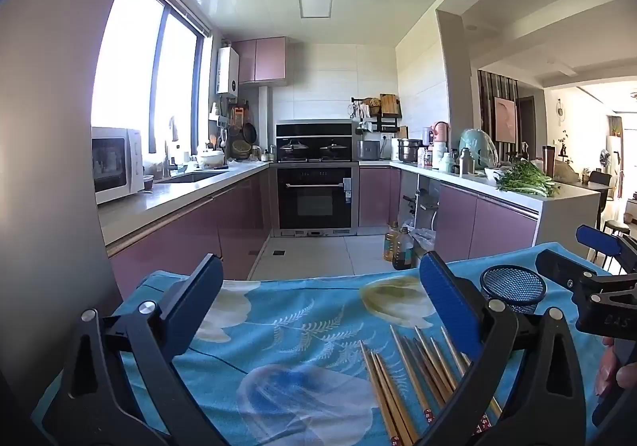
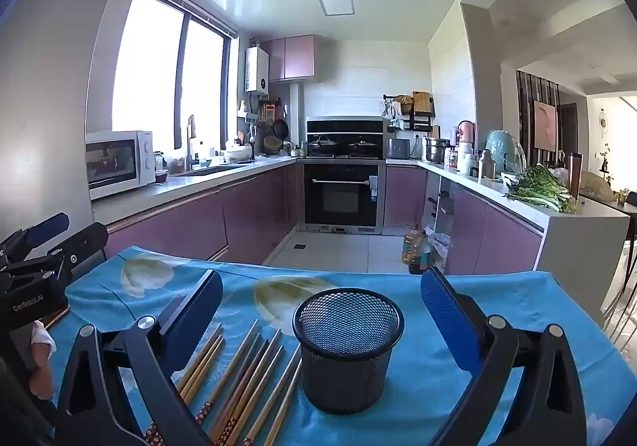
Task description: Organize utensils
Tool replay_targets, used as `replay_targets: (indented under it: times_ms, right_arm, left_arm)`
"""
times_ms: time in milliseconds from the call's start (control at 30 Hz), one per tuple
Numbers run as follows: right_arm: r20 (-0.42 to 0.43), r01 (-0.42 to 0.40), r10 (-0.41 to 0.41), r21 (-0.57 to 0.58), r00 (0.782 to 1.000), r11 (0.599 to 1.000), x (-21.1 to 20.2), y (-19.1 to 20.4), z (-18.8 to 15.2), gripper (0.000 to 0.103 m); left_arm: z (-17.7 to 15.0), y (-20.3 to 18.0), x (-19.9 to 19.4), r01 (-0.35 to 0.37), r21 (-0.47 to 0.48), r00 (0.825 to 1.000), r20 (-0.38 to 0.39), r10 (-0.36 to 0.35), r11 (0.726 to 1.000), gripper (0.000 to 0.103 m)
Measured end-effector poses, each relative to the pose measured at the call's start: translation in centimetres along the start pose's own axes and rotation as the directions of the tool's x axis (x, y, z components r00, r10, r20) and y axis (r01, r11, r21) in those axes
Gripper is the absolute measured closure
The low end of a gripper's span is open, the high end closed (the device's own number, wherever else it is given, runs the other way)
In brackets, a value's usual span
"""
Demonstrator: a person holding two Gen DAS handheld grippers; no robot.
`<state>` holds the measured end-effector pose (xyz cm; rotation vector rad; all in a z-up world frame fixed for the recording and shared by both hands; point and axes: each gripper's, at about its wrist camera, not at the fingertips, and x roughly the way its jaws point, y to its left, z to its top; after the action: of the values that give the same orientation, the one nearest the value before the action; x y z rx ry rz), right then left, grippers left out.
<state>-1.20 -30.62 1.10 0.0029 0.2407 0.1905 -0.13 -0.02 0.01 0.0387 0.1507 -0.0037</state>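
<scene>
Both grippers are being held with jaws spread wide and nothing between the pads: left gripper (image 1: 318, 288) above the cloth (image 1: 294, 330), right gripper (image 2: 322, 298) framing the mesh cup (image 2: 347, 346) without touching it. Chopsticks (image 2: 243, 378) are lying loose in a rough fan on the cloth, just beside the cup on its left, tips pointing away from the cameras; none is yet being held, and none is seen inside the cup. Task is being judged as not started. Risks being noted: the sticks are lying close together, some touching, so one closing of the pads is likely to catch two or to roll a neighbour aside. The cup is light-looking and unanchored; being nudged by a finger or by a stick entering at a slant, it could be tipped or slid. The cloth is being seen to hang over the table edge, so a dragged stick could bunch it and shift everything on it. Grippers are working near each other; a collision over the sticks is possible.
</scene>
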Motion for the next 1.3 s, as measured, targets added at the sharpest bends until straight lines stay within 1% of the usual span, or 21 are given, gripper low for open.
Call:
replay_targets:
  times_ms: [133, 200, 267, 333, 367, 433, 1300]
  right_arm:
    - [-0.009, -0.005, 0.005, -0.001, 1.0, 1.0, 0.3, 0.0, -0.1, 0.006]
    - [-0.003, -0.001, 0.001, 0.0, 1.0, 1.0, 0.0, -0.3, 0.6, 0.006]
    - [0.012, 0.002, -0.002, 0.0, 1.0, 1.0, -0.2, 0.0, 0.4, 0.006]
    - [0.01, 0.0, 0.0, 0.004, 1.0, 1.0, -0.1, -0.3, 0.6, 0.006]
    - [0.009, 0.0, 0.0, 0.004, 1.0, 1.0, 0.0, -0.4, 0.7, 0.006]
    - [0.016, 0.002, -0.002, -0.004, 1.0, 1.0, -0.1, -0.1, 0.4, 0.006]
    - [0.032, 0.005, -0.005, 0.007, 0.999, 1.0, -0.4, 0.1, -0.3, 0.006]
  left_arm:
    - [0.0, -0.1, 0.2, 0.0, 0.001, 1.0, -0.011, 0.0, 1.0, 0.006]
    - [0.9, -0.4, -0.1, -0.003, 0.002, 1.0, -0.01, 0.003, 1.0, 0.006]
    - [1.2, -0.4, -0.1, -0.003, 0.003, 1.0, -0.01, 0.003, 1.0, 0.006]
    - [1.4, -0.6, 0.0, -0.003, 0.004, 1.0, -0.011, 0.003, 1.0, 0.006]
    - [1.4, -0.6, 0.0, -0.003, 0.002, 1.0, -0.009, 0.003, 1.0, 0.006]
    - [0.1, -0.1, -0.4, 0.001, -0.01, 1.0, 0.017, -0.001, 1.0, 0.006]
    - [0.1, -0.3, -0.7, -0.005, -0.007, 1.0, 0.026, 0.005, 1.0, 0.006]
